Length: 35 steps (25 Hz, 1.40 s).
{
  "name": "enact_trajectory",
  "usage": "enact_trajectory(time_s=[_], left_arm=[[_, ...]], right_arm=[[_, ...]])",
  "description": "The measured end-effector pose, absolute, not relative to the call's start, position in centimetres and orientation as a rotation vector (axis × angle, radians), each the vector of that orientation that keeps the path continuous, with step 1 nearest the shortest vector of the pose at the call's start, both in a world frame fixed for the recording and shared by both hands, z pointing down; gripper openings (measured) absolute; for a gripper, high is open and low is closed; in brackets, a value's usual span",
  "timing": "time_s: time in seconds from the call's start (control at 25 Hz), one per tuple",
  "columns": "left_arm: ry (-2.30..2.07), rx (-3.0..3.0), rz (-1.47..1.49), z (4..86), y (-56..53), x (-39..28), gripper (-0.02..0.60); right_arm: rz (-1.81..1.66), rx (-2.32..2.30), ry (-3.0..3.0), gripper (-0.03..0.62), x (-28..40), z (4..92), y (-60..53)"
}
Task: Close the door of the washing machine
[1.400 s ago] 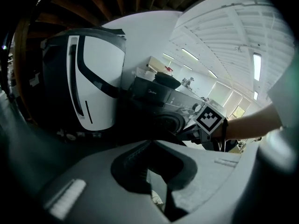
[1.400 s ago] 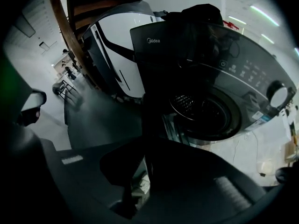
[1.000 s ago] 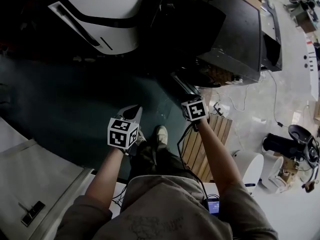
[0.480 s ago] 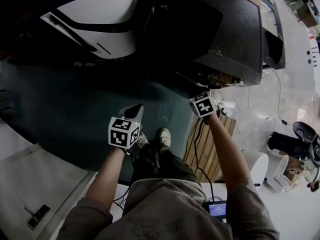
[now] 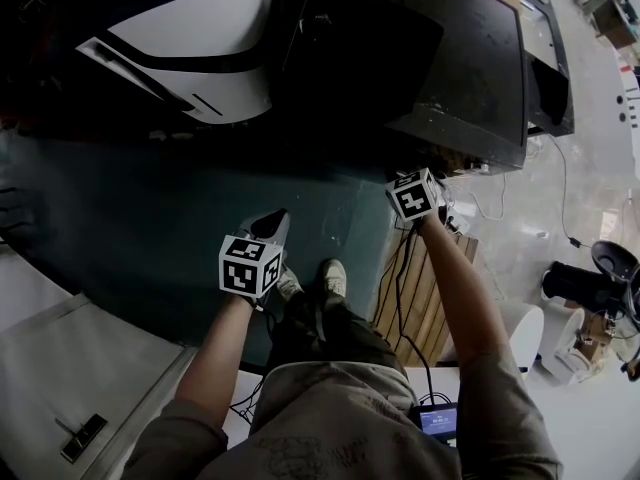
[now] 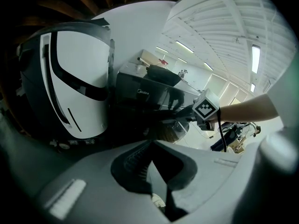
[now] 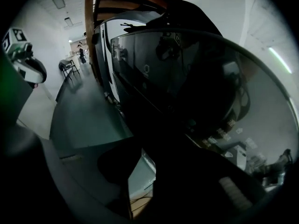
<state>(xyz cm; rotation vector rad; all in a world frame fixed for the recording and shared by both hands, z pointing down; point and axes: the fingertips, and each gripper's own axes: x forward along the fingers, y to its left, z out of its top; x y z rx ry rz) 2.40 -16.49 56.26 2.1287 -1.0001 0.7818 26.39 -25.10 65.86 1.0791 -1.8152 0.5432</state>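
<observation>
The washing machine [image 5: 450, 58] is a dark box at the top of the head view. Its round dark glass door [image 7: 196, 101] stands open and fills the right gripper view; in the left gripper view the door [image 6: 175, 129] hangs at the machine's front. My right gripper [image 5: 403, 178] is close in front of the door's edge, its marker cube just below. Its jaws [image 7: 142, 153] have just been opening; they stand slightly parted with only floor showing between them. Whether they touch the door I cannot tell. My left gripper [image 5: 268, 226] hangs over the floor, tips together [image 6: 152, 161], holding nothing.
A white and black appliance [image 5: 200, 48] stands left of the machine. A dark green mat [image 5: 150, 218] covers the floor. A wooden pallet [image 5: 425, 288] and cables [image 5: 500, 198] lie at the right. The person's shoes [image 5: 333, 273] are below the grippers. A pale panel [image 5: 70, 368] lies lower left.
In the head view my right gripper has moved right and a little up, along the machine's lower front. The left gripper has hardly shifted.
</observation>
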Motion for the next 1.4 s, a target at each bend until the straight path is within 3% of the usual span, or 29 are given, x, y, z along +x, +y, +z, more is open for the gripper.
enact_trajectory(time_s=[0.36, 0.44, 0.48, 0.68, 1.4], left_arm=[[-1.004, 2.14, 0.789, 55.6, -16.4, 2.5, 0.112], [-1.012, 2.143, 0.789, 55.4, -16.4, 2.1, 0.112], [-1.014, 2.147, 0.792, 55.2, -16.3, 2.0, 0.112], [-1.023, 2.18, 0.807, 54.0, -16.0, 1.3, 0.112], [-1.107, 2.409, 0.771, 43.3, -16.6, -1.1, 0.112]], right_arm=[[0.484, 1.085, -1.784, 0.091, 26.3, 66.0, -25.0], [0.486, 1.092, -1.778, 0.075, 26.3, 65.8, -25.1], [0.488, 1.102, -1.782, 0.031, 26.2, 65.6, -25.0], [0.485, 1.141, -1.799, 0.029, 25.5, 64.2, -24.4], [0.396, 1.211, -2.073, 0.031, 16.9, 47.4, -19.6]])
